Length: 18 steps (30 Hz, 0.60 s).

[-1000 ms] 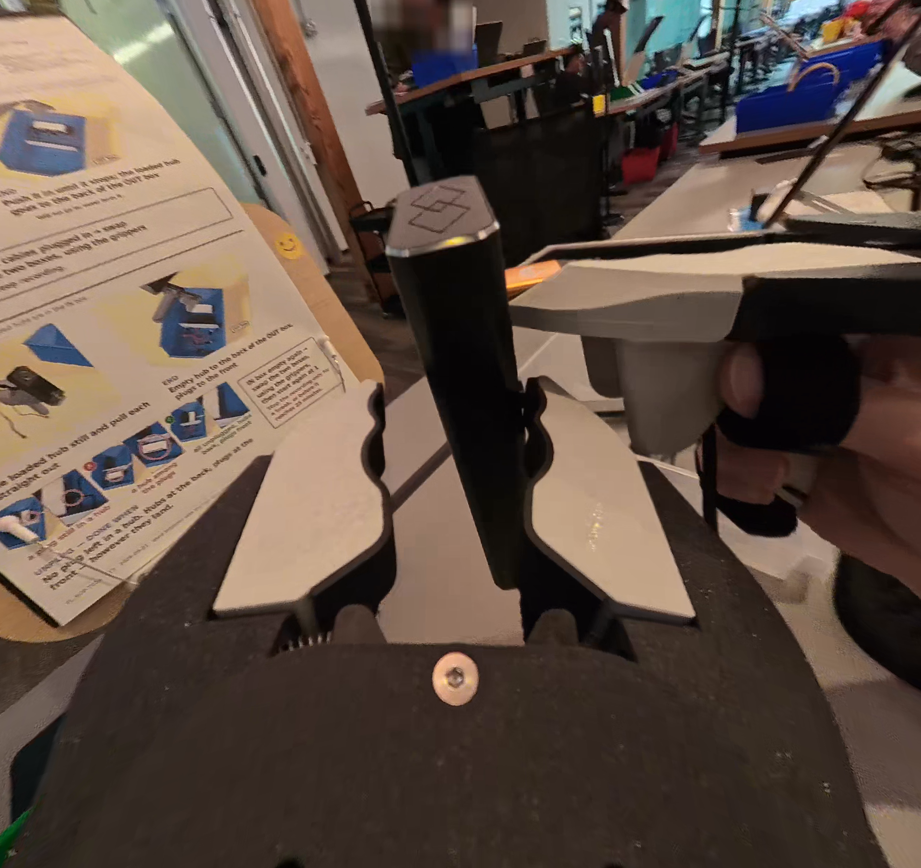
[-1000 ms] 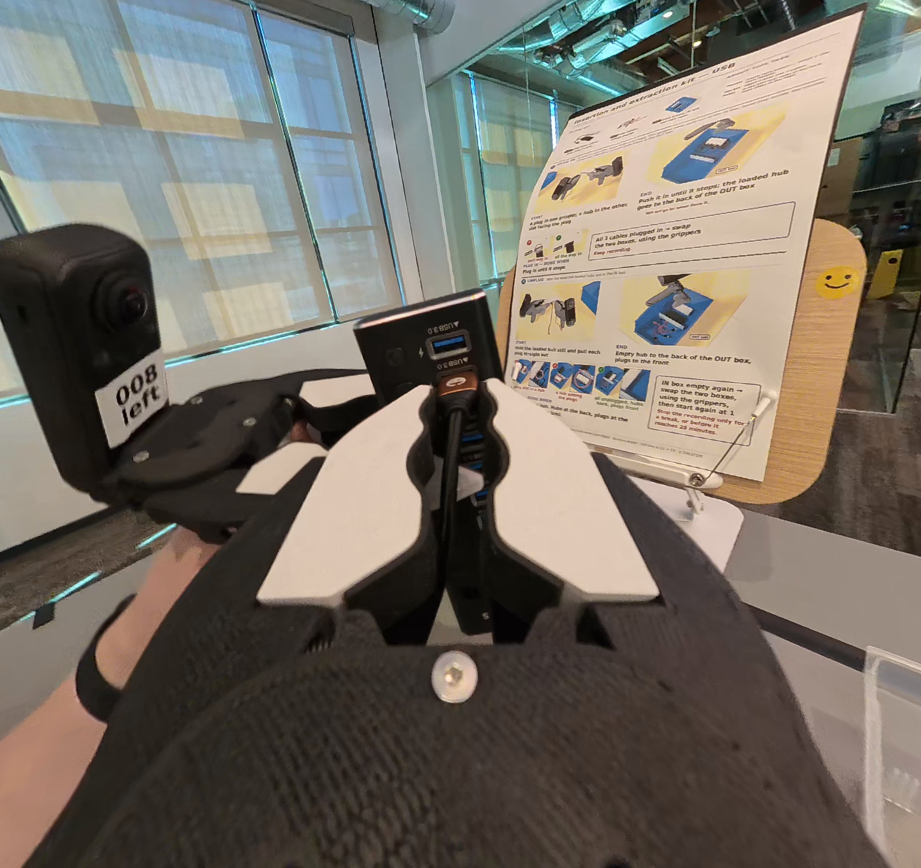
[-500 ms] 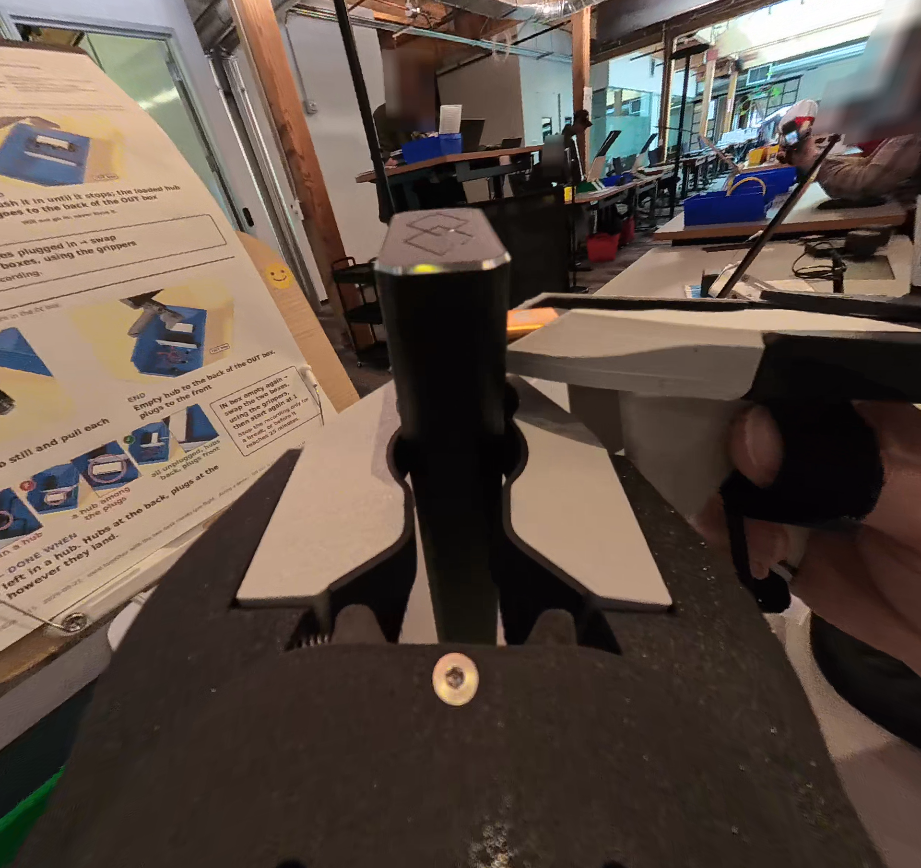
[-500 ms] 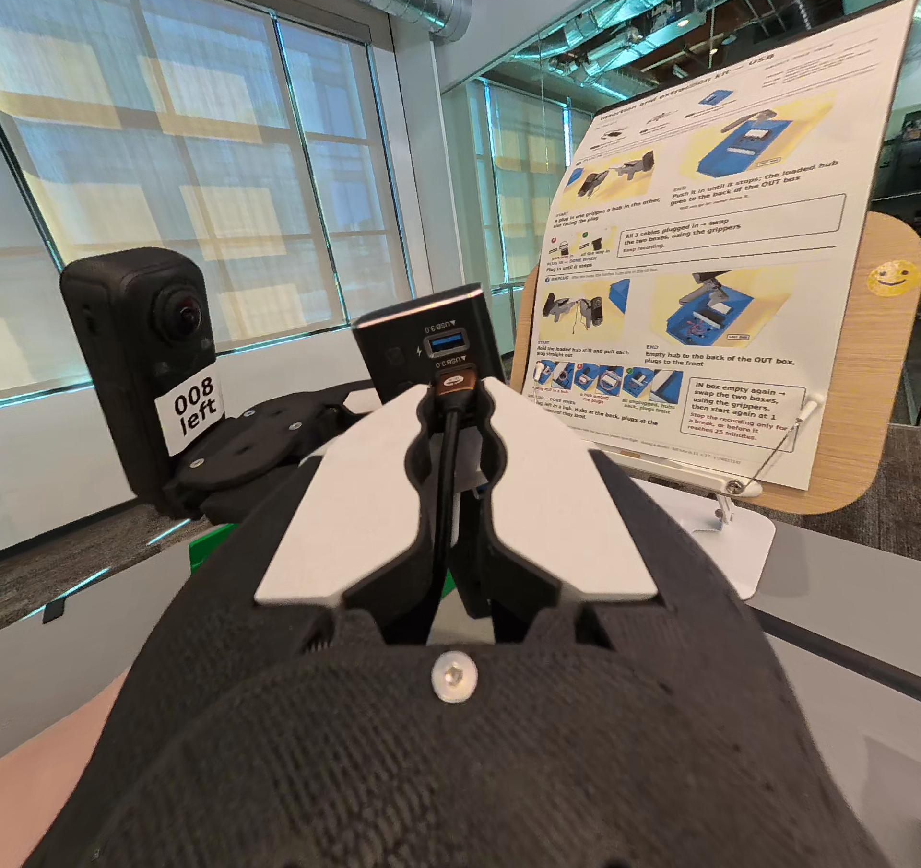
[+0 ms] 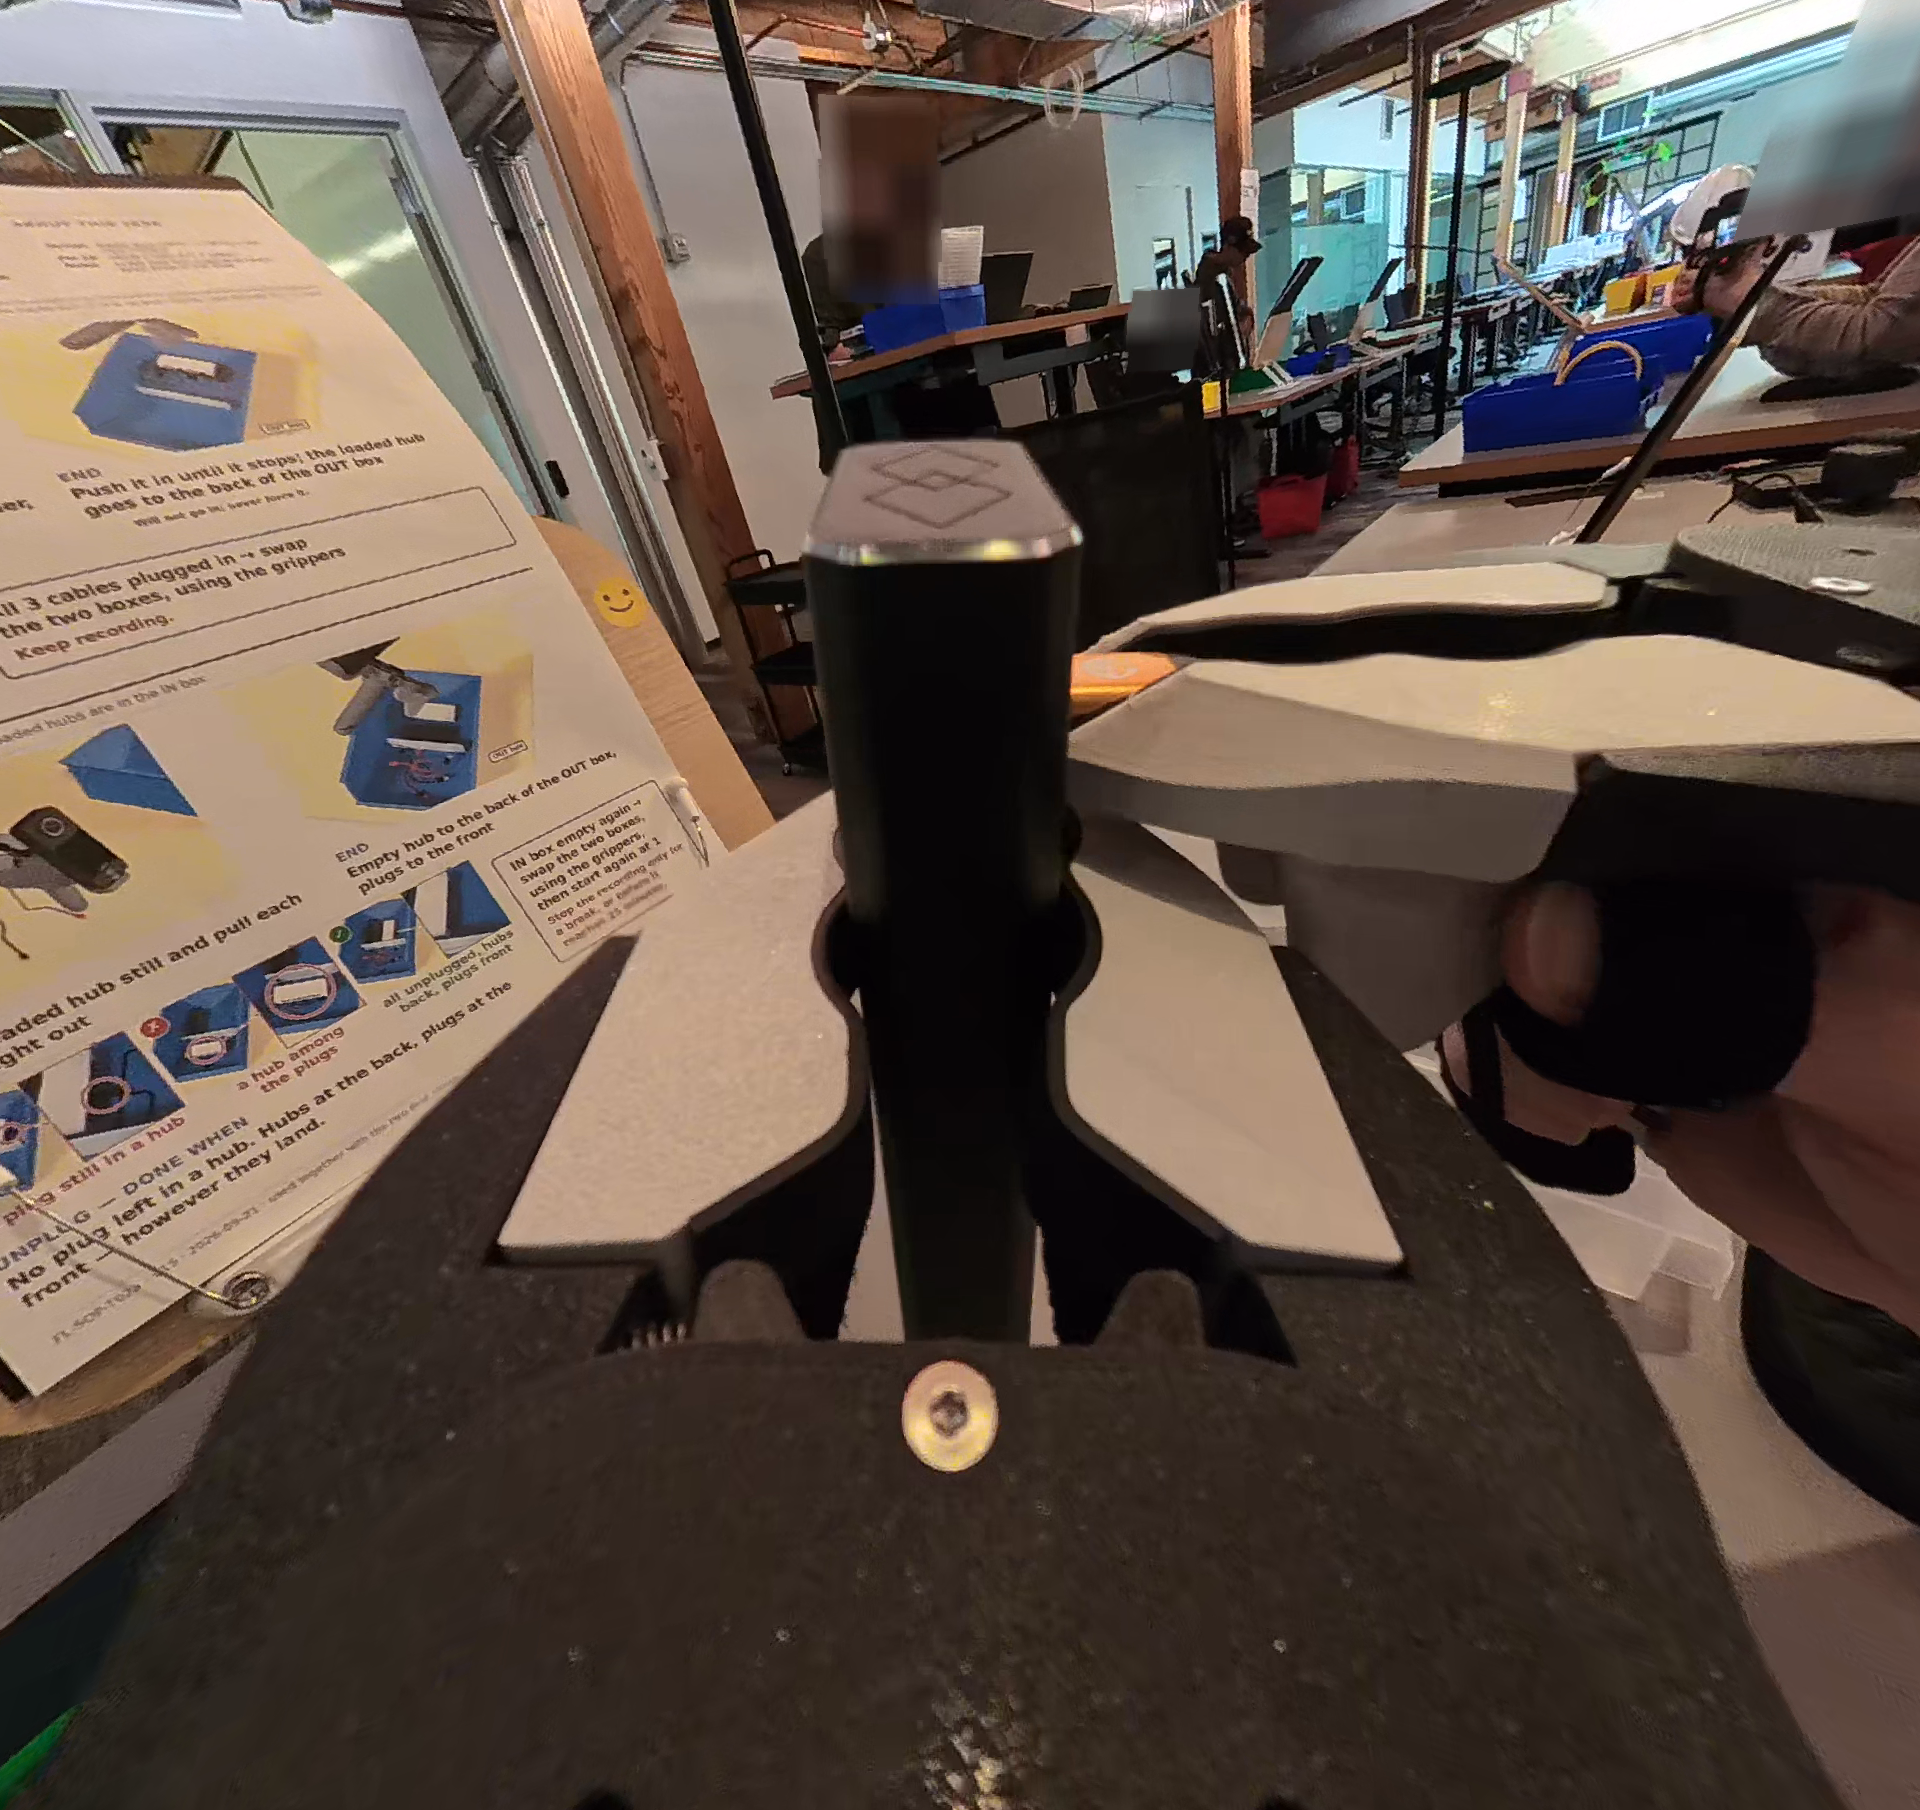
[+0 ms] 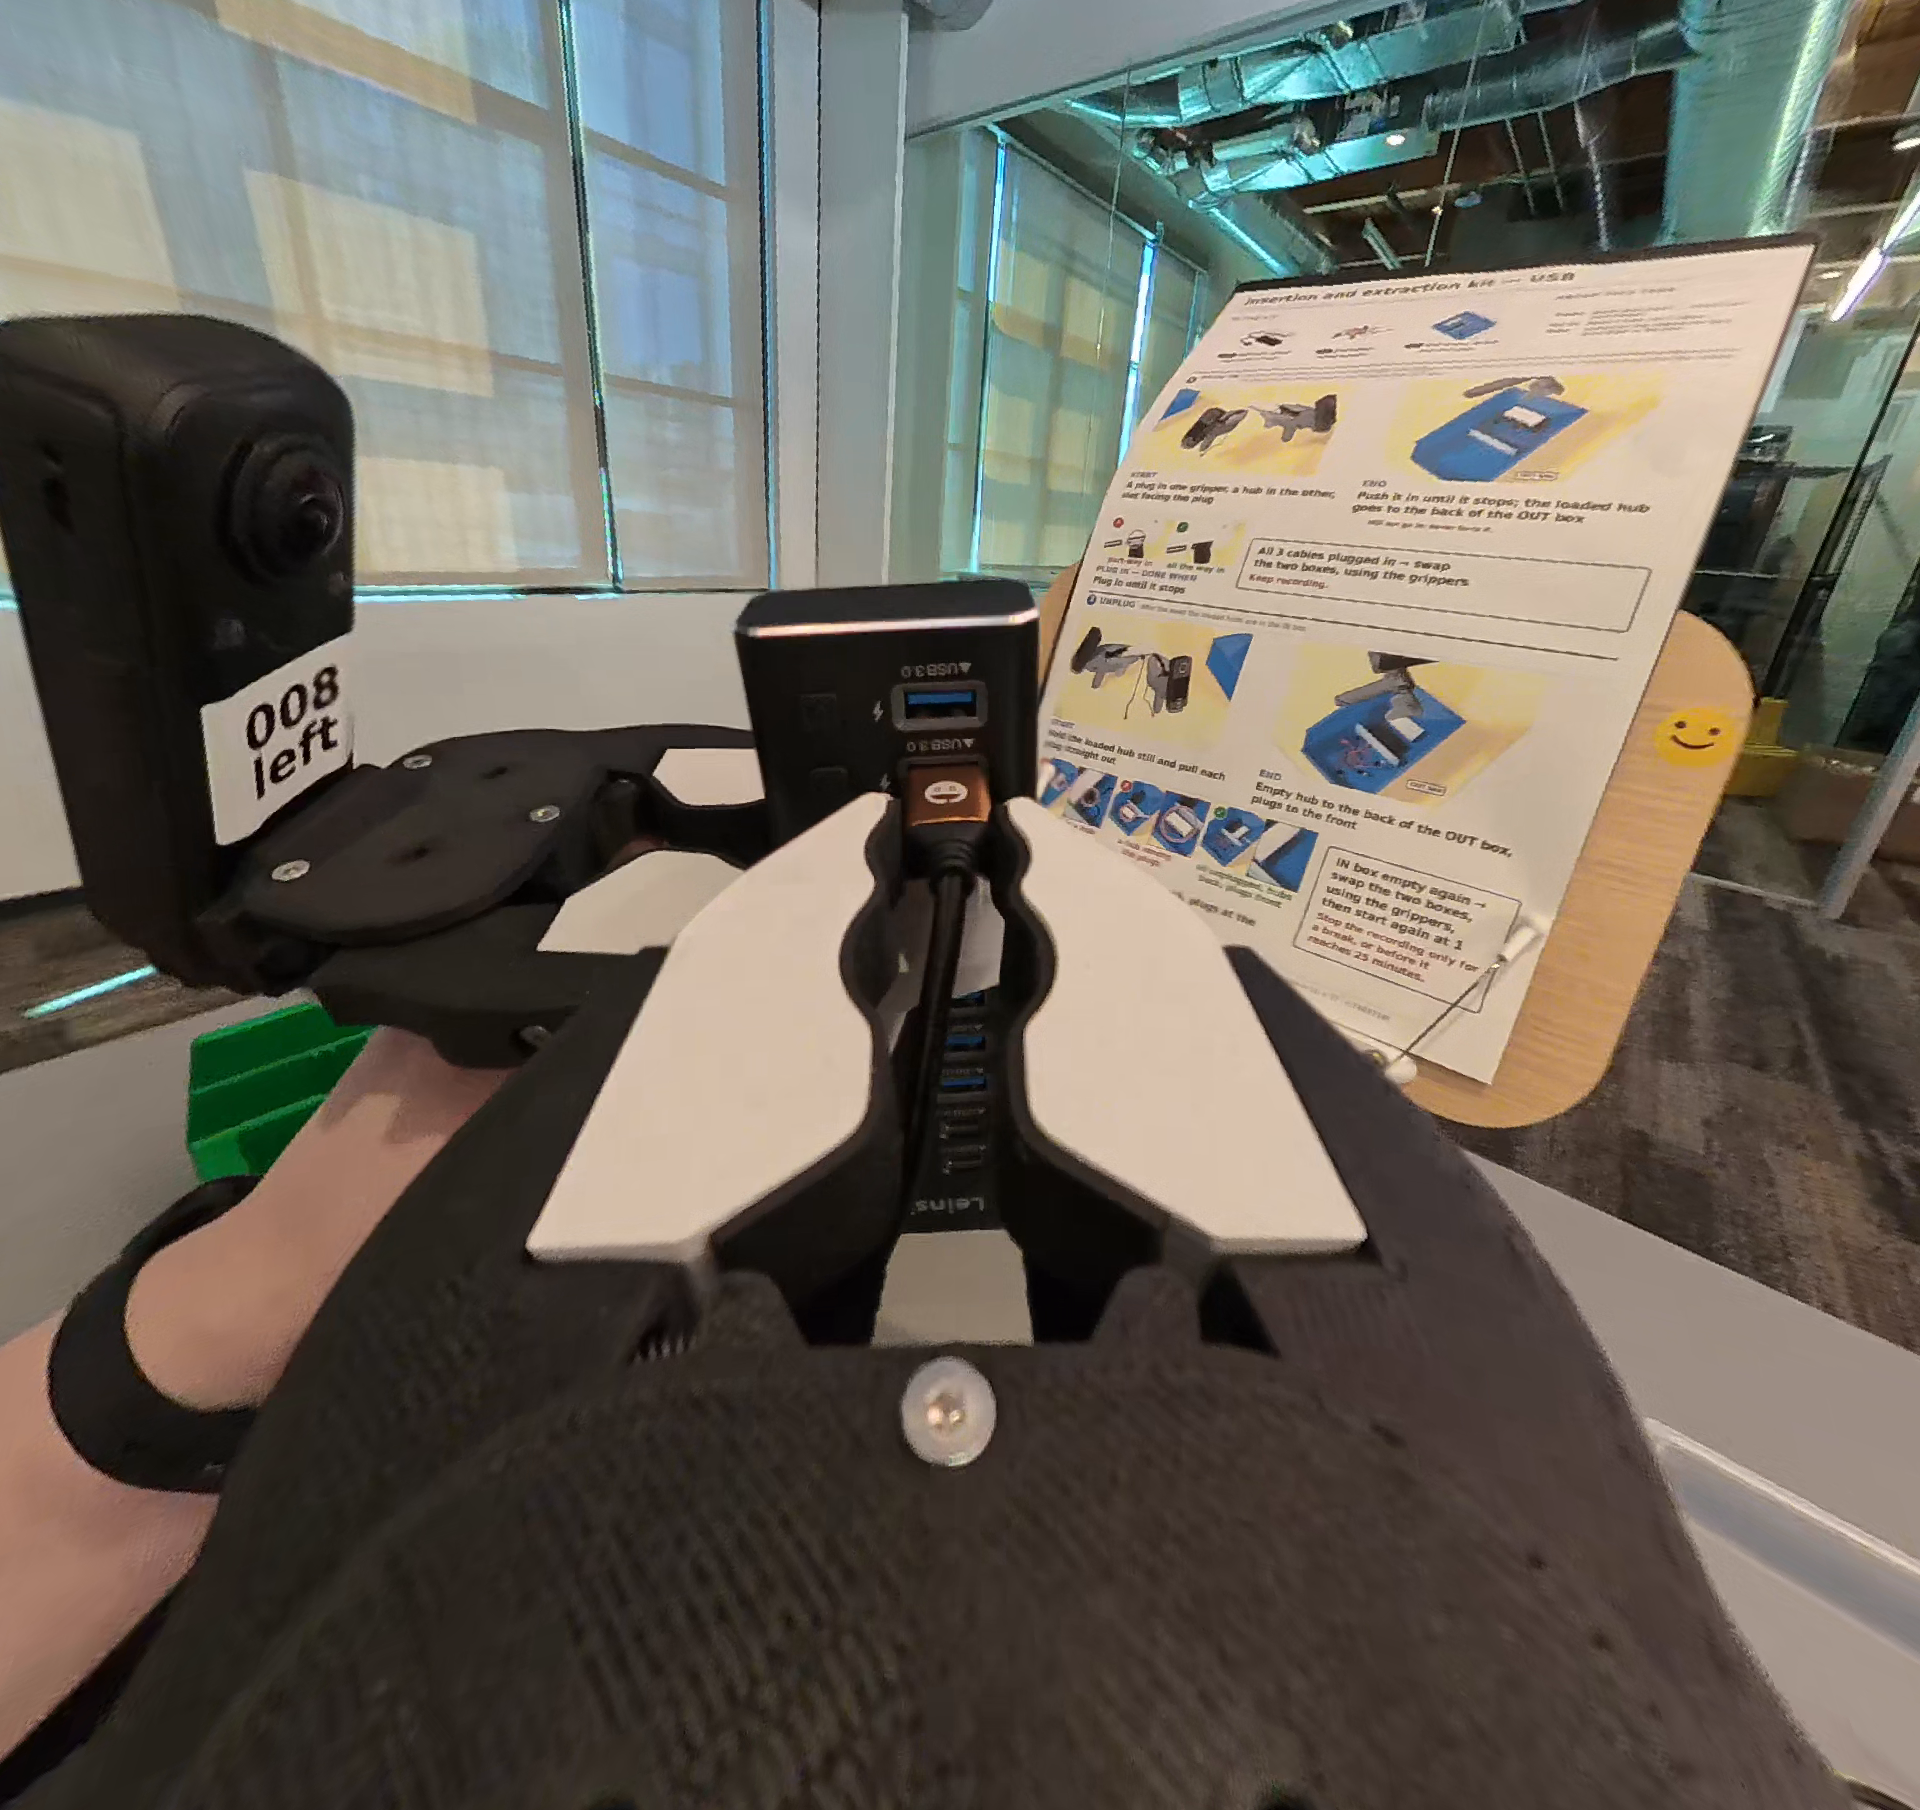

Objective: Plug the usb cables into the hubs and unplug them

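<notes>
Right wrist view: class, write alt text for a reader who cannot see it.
The right gripper clamps an orange USB plug at a port of the upright black hub. The left gripper holds that hub; an instruction sheet stands behind.

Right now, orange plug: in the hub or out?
In, or nearly so. The orange plug meets the hub at the second port, no metal tip visible; full seating cannot be told. Top port empty.

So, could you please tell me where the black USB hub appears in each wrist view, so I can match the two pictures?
Left wrist view: the USB hub stands upright at centre, clamped between this gripper's fingers, its back showing.
Right wrist view: the hub sits just above centre, ports facing the camera, beyond the orange plug.
Shared landmark: the instruction sheet with the smiley sticker.
</notes>
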Tool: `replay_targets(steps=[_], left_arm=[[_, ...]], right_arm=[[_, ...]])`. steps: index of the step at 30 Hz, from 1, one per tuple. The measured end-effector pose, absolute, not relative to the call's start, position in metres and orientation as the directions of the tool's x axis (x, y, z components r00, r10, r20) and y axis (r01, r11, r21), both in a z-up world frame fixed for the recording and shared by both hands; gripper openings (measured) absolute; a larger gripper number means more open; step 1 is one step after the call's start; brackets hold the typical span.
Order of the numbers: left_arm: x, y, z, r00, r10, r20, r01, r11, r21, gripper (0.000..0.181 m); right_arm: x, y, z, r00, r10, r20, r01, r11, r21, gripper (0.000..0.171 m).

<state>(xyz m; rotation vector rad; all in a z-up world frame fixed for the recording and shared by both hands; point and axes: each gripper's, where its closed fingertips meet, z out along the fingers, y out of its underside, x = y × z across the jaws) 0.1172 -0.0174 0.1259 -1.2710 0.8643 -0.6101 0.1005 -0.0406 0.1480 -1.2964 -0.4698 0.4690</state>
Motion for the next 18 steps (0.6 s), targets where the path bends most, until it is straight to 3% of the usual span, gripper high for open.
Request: replay_targets(steps=[18], left_arm=[[0.1162, -0.0143, 0.1221, 0.527, -0.839, -0.135, -0.046, 0.131, -0.99, 0.03]], right_arm=[[0.1012, -0.0373, 0.144, 0.872, 0.455, 0.18, 0.078, 0.234, -0.969, 0.016]])
